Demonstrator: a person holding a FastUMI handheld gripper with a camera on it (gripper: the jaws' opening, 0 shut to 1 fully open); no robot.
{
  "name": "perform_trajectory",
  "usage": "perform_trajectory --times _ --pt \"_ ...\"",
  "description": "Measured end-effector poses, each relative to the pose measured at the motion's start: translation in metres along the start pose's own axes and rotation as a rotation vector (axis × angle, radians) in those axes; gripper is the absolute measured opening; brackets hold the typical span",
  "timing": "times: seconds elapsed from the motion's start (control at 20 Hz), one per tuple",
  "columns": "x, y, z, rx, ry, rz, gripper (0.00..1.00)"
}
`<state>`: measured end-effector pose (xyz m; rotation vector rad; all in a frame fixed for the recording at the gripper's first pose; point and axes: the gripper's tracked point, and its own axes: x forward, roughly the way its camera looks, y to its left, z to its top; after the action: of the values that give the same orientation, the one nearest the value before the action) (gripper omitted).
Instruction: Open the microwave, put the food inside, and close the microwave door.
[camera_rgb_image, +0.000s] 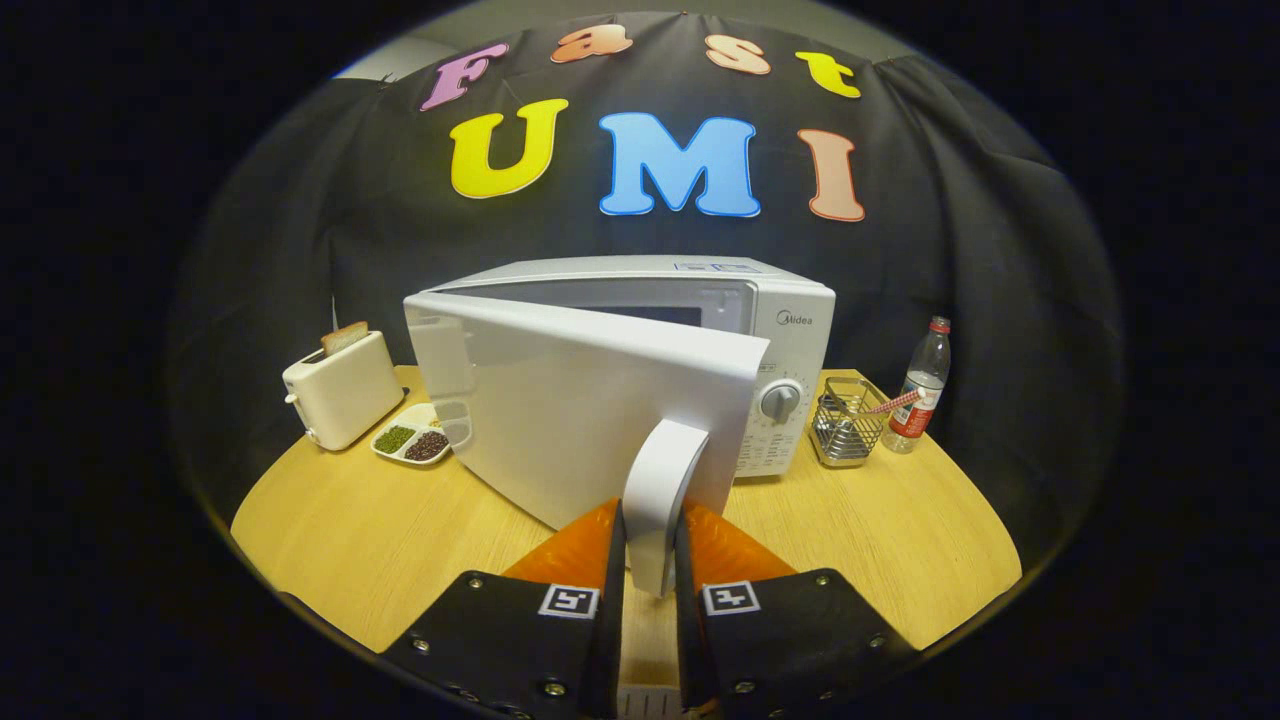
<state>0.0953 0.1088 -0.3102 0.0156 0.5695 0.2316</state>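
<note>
The tongs are squeezed onto the white plastic door handle of the big white boxy microwave, with one finger pressing on each side of the handle. The handle stands up tall between the two fingers. The microwave sits in the middle of the round light wooden tabletop, just beyond the tongs at 12 o'clock. Its wide white door is swung partway open, so the flat face of the door is turned toward the tongs and the free edge with the handle is the part that is closest. Behind the top of the door a dark slice of the inside of the microwave can be seen. A round grey knob sits on the front panel of the microwave, just past the door at about 1 o'clock. Off at about 10 o'clock from the tongs stands a small cream toaster with a brown slice of toast sticking out of the top. Just beside the toaster, touching the tabletop, lies a small white dish with green and dark red beans in its parts; this is the food, and it is outside the microwave. At about 2 o'clock stands a shiny wire metal basket, and next to it a clear plastic water bottle with a red cap.
</note>
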Motion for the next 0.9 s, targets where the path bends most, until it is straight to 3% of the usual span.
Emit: perform_trajectory --times 0.9 --pt "-0.069 0.106 -0.037 0.047 -0.026 0.038 0.24"
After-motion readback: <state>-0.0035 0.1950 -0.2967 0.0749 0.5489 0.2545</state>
